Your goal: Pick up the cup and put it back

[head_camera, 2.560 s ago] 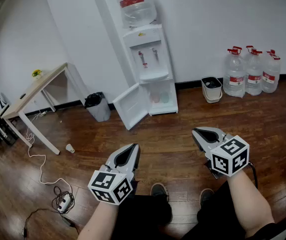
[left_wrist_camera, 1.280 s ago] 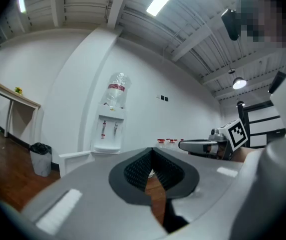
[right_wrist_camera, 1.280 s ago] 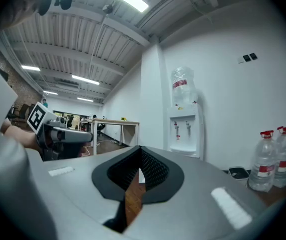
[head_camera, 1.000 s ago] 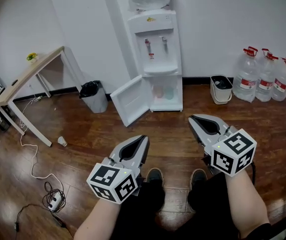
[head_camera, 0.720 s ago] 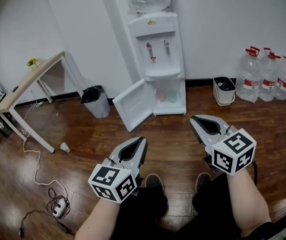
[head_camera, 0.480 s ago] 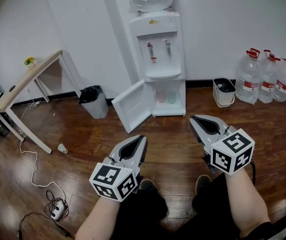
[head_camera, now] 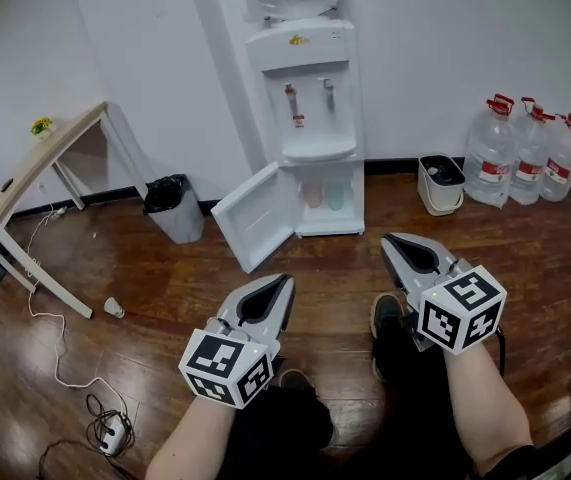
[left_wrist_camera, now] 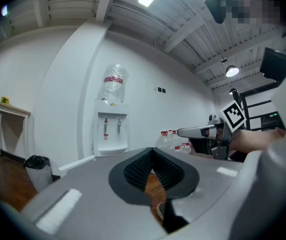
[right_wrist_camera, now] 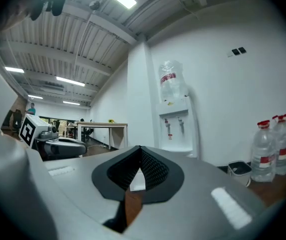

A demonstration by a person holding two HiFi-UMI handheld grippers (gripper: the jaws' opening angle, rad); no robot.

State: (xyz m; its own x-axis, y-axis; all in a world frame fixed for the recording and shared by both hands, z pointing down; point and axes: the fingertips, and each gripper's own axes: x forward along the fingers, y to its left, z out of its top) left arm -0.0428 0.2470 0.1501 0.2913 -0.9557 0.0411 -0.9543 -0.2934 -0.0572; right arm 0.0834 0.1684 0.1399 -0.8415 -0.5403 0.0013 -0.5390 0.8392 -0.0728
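Both tools empty, water dispenser (head_camera: 303, 88) nearer now.
Left tool (head_camera: 286, 281) and right tool (head_camera: 388, 241) pressed together; we've closed in on the cabinet cups (head_camera: 336, 196).

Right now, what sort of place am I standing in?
Most likely an office corner or break area: a white water dispenser with its lower cabinet door open stands against the wall, spare water jugs sit on the wooden floor to its right, and a desk stands at the left.
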